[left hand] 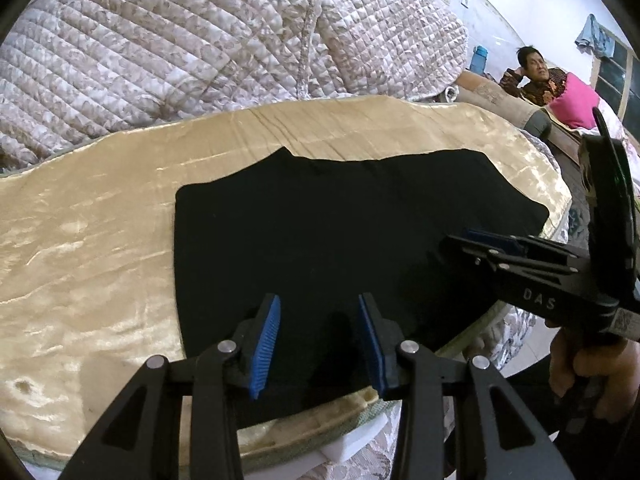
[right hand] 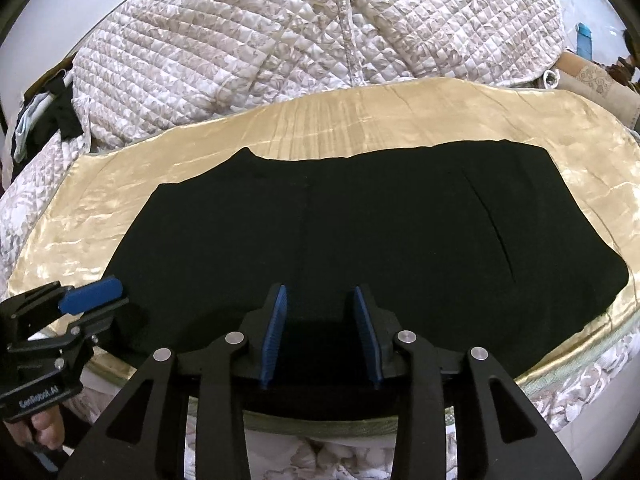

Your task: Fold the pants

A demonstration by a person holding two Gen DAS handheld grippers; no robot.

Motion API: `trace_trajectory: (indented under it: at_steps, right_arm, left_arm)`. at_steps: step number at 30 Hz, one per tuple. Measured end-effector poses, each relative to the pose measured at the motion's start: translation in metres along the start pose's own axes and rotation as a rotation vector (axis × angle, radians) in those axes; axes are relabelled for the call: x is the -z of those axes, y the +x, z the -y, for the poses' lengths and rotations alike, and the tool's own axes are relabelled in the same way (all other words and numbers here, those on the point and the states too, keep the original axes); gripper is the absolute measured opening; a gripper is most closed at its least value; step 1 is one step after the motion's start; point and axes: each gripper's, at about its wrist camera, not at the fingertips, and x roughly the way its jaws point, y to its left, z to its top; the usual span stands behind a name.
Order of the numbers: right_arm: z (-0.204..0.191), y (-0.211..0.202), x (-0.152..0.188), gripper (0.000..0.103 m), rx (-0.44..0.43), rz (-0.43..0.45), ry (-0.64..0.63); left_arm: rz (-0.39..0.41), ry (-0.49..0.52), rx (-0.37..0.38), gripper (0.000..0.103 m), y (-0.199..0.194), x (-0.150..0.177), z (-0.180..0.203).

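So both sets of jaws are spread wide w/ nothing in them: left gripper (left hand: 319, 344) and right gripper (right hand: 320, 334) hover side by side over the near edge of the black pants (right hand: 320, 236). Pants lie flat, already folded into a wide slab, on a shiny gold satin cloth (right hand: 360, 120) covering the bed. Behind that, a big quilted floral comforter (right hand: 320, 24) is piled up.

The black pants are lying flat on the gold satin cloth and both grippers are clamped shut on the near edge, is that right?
Not quite. The black pants do lie flat on the gold satin cloth, but both grippers are open: the right wrist view shows the right gripper with jaws apart, the left wrist view the left gripper likewise.
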Motion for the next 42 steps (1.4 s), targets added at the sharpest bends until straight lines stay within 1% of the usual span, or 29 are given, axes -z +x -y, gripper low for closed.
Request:
trace_trajectory:
  at_steps: [2, 7, 10, 14, 17, 19, 20, 23, 25, 26, 27, 29, 30, 31, 33, 36, 42]
  right_arm:
    - [0.000, 0.000, 0.000, 0.036, -0.001, -0.001, 0.001]
    - [0.003, 0.000, -0.001, 0.036, 0.015, 0.000, 0.013]
    - [0.018, -0.002, -0.003, 0.036, 0.039, 0.005, 0.059]
    - [0.042, -0.012, -0.005, 0.036, 0.071, 0.041, 0.139]
    - [0.060, -0.022, -0.005, 0.036, 0.081, 0.077, 0.214]
    - [0.071, -0.033, -0.005, 0.036, 0.135, 0.117, 0.244]
    - [0.077, -0.037, -0.003, 0.036, 0.142, 0.133, 0.266]
    - [0.105, -0.057, 0.004, 0.039, 0.147, 0.196, 0.390]
    - [0.128, -0.071, 0.012, 0.046, 0.168, 0.237, 0.495]
    - [0.136, -0.074, 0.016, 0.047, 0.170, 0.245, 0.539]
    - [0.145, -0.076, 0.020, 0.049, 0.168, 0.246, 0.583]
    - [0.162, -0.072, 0.028, 0.050, 0.133, 0.227, 0.678]
    - [0.167, -0.068, 0.031, 0.050, 0.110, 0.213, 0.716]
    - [0.171, -0.062, 0.033, 0.050, 0.070, 0.198, 0.752]
    - [0.171, -0.058, 0.031, 0.050, 0.038, 0.189, 0.762]
    - [0.165, -0.056, 0.023, 0.052, 0.060, 0.185, 0.721]
    - [0.172, -0.054, 0.023, 0.053, 0.064, 0.195, 0.738]
  left_arm:
    - [-0.002, 0.003, -0.011, 0.046, 0.001, 0.000, 0.000]
    - [-0.021, -0.002, -0.012, 0.048, 0.005, 0.001, -0.002]
    - [-0.036, -0.015, -0.020, 0.048, 0.008, 0.002, -0.005]
    - [-0.025, -0.040, -0.038, 0.048, 0.005, 0.001, -0.011]
    - [0.018, -0.071, -0.086, 0.048, -0.002, -0.003, -0.020]
    - [0.023, -0.093, -0.089, 0.049, -0.004, -0.004, -0.027]
    - [0.018, -0.110, -0.084, 0.049, -0.003, -0.004, -0.030]
    - [0.003, -0.116, -0.074, 0.049, -0.001, -0.003, -0.031]
    - [-0.001, -0.113, -0.062, 0.049, 0.000, -0.002, -0.029]
    - [-0.004, -0.112, -0.055, 0.049, 0.000, -0.002, -0.028]
    - [-0.005, -0.111, -0.051, 0.049, 0.000, -0.001, -0.028]
    - [-0.005, -0.105, -0.049, 0.049, 0.000, -0.001, -0.026]
    - [-0.006, -0.105, -0.047, 0.049, 0.000, -0.001, -0.026]
    - [-0.006, -0.107, -0.046, 0.049, 0.000, -0.001, -0.027]
    - [-0.005, -0.110, -0.049, 0.049, 0.000, -0.001, -0.027]
    - [-0.009, -0.116, -0.049, 0.049, 0.000, 0.000, -0.029]
    - [-0.015, -0.121, -0.046, 0.049, 0.002, 0.001, -0.029]
